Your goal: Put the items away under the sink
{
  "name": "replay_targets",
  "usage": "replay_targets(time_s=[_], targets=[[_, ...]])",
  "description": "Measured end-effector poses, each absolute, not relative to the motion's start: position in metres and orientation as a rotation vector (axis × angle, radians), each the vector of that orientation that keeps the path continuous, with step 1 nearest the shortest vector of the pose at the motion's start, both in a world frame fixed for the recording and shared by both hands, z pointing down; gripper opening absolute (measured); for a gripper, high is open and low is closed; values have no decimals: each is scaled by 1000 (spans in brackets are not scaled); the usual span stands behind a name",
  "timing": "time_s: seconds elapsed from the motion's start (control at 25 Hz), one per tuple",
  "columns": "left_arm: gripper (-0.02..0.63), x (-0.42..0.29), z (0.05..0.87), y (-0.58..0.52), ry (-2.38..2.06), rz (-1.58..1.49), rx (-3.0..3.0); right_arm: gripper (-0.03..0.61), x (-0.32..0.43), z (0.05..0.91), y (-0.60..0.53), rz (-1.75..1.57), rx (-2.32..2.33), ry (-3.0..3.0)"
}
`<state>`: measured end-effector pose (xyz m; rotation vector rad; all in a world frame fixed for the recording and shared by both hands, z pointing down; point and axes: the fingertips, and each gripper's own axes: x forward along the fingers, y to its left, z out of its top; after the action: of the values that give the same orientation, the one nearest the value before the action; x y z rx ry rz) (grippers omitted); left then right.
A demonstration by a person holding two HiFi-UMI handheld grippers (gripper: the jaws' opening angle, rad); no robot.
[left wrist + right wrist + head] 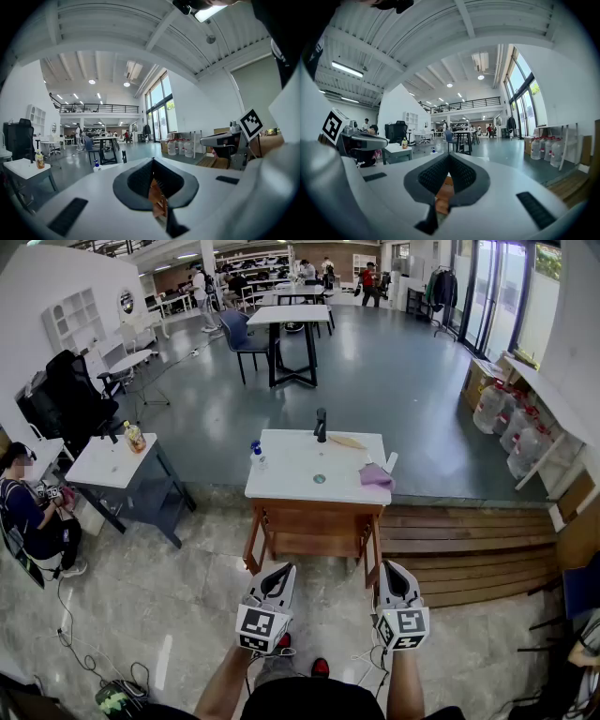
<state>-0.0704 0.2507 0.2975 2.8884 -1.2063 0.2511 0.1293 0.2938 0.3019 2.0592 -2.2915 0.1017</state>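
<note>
We hold the left gripper (280,570) and right gripper (392,568) well back from the sink unit (291,470), both pairs of jaws pressed together, empty. On its top sit a spray bottle (255,455) and purple cloth (377,475) (opposite ends).

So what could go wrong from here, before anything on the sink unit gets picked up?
The spray bottle stands right at the counter's left edge, so a clumsy approach may tip it off. The purple cloth lies limp at the right edge and may slip from a grip. Both the left tongs and right tongs are shut and empty; they must open first.
</note>
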Motion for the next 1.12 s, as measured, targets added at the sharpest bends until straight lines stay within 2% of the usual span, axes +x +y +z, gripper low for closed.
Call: replay_targets(time_s=[0.64, 1.12], targets=[[6, -77, 292, 258, -1292, 258, 2862, 31, 91, 305, 286, 74, 1874, -2427], [6, -151, 304, 212, -1485, 292, 2719, 31, 22, 322, 217, 127, 1695, -2551]])
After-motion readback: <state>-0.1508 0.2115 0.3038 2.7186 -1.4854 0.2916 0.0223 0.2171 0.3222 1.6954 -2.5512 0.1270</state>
